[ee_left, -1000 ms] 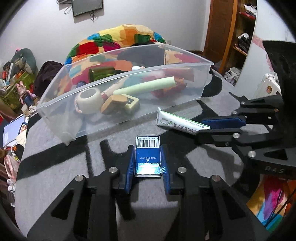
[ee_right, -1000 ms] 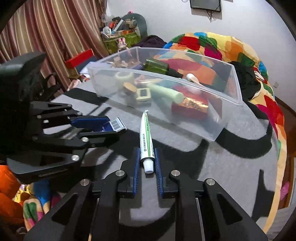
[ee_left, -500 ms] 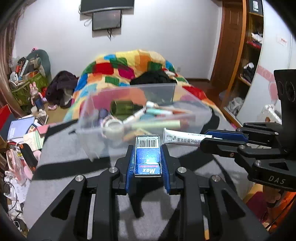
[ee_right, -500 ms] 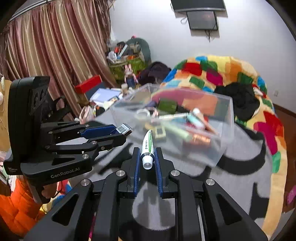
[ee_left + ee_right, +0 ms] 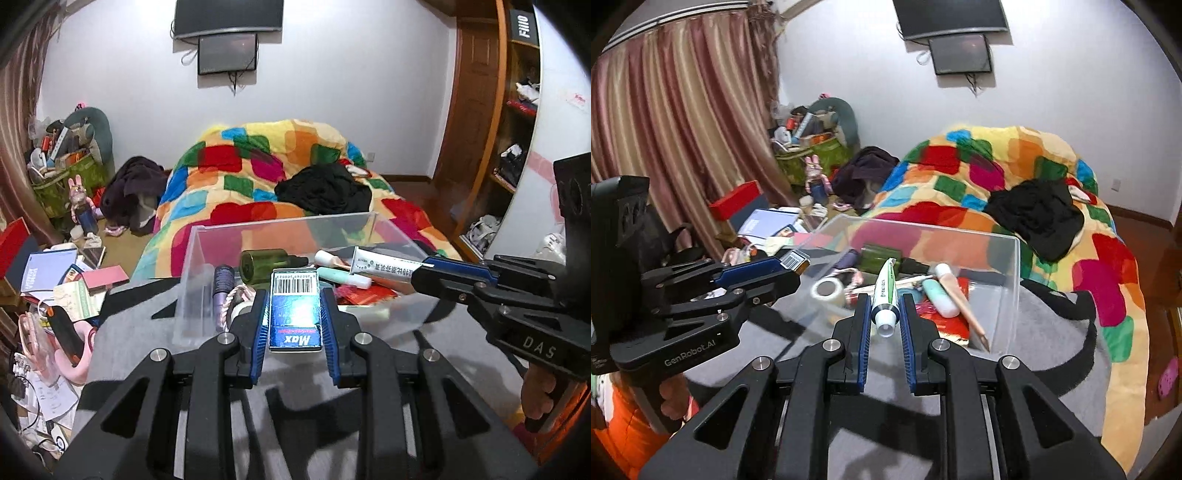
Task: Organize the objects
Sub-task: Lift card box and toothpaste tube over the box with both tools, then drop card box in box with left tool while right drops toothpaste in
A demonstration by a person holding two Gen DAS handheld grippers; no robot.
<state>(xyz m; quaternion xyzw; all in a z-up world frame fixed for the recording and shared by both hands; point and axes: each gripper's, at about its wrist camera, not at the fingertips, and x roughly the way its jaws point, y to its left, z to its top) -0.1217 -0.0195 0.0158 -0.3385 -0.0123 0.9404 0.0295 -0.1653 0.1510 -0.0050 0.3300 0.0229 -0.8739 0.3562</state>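
Between the blue pads of your left gripper (image 5: 294,312), in the left wrist view, sits a small blue box (image 5: 294,314) with a barcode on its far end and "Max" printed near you; the fingers are clamped on its two long sides. You hold it in the air just at the near wall of a clear plastic bin (image 5: 207,266) that stands on a grey cloth (image 5: 140,325). Inside the bin you can see a dark green bottle (image 5: 264,264), a purple tube (image 5: 222,291) and a pale green tube (image 5: 343,277). Your right gripper (image 5: 424,267) reaches in from the right, closed on a white tube (image 5: 384,264) that points leftwards over the bin. Beyond the bin lies a patchwork quilt (image 5: 258,166) with black clothing (image 5: 325,190) on it

From the right wrist view, your right gripper (image 5: 884,319) has its fingers pressed on the white tube (image 5: 886,291) near its cap, which faces you, and the tube's far end hangs above the bin (image 5: 1012,295). A roll of tape (image 5: 827,290), the green bottle (image 5: 877,258) and a pencil (image 5: 964,301) lie in the bin. At the left your left gripper (image 5: 786,266) holds the blue box (image 5: 794,259), its barcode end showing, just beside the bin's left rim
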